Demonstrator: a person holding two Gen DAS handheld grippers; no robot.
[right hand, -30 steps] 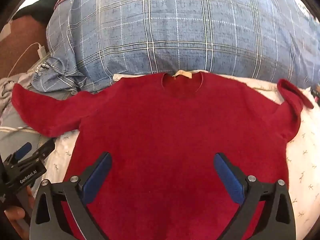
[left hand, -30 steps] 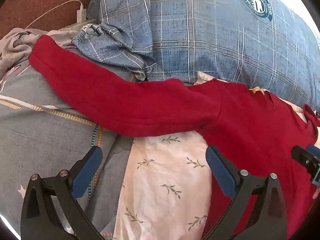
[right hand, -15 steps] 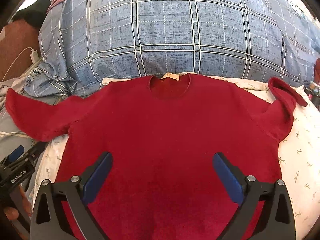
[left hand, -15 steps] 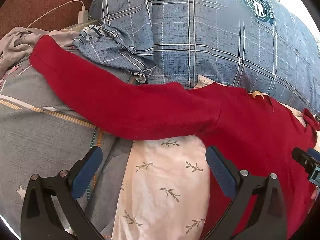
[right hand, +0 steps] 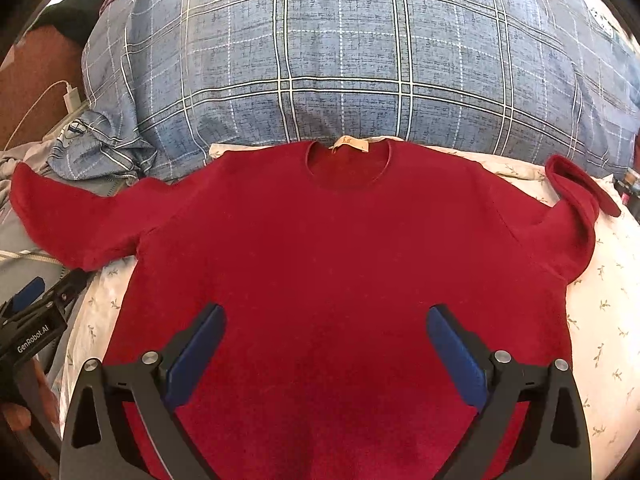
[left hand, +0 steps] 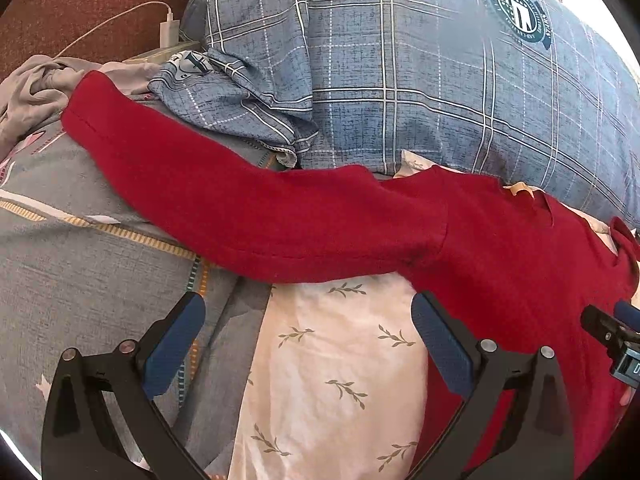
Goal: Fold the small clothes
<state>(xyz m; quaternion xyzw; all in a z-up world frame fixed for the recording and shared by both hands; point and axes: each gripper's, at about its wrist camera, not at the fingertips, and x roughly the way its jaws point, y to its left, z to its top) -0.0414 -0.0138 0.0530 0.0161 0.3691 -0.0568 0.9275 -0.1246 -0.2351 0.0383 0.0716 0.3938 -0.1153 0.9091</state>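
In the left wrist view, the left gripper (left hand: pixel 308 336) has its two blue-padded fingers wide apart and holds nothing. Below it lies the white sheet with a leaf print (left hand: pixel 340 380). The red sweater (left hand: pixel 520 264) is spread flat, and its long sleeve (left hand: pixel 240 208) runs just ahead of the fingertips, from the shoulder on the right toward the upper left. So the long axis of the sleeve lies across the line of the fingers. The cuff end rests far to the left on a grey blanket (left hand: pixel 80 272), well apart from the fingers. I judge that the left gripper is the nearer one for folding this sleeve inward. Behind the sleeve there is a blue plaid pillow (left hand: pixel 400 80), and a white charger with its cable (left hand: pixel 168 32) lies in the back.

In the right wrist view, the right gripper (right hand: pixel 324 344) also has its fingers spread, with nothing between them. It is above the lower middle of the sweater body (right hand: pixel 340 260), and the collar points away, toward the plaid pillow. The other sleeve (right hand: pixel 576 200), on the right side, is bent back on itself. The left gripper shows at the left edge, beside the sweater. The surface seems to be a soft bed, so the cloth may drag and wrinkle.
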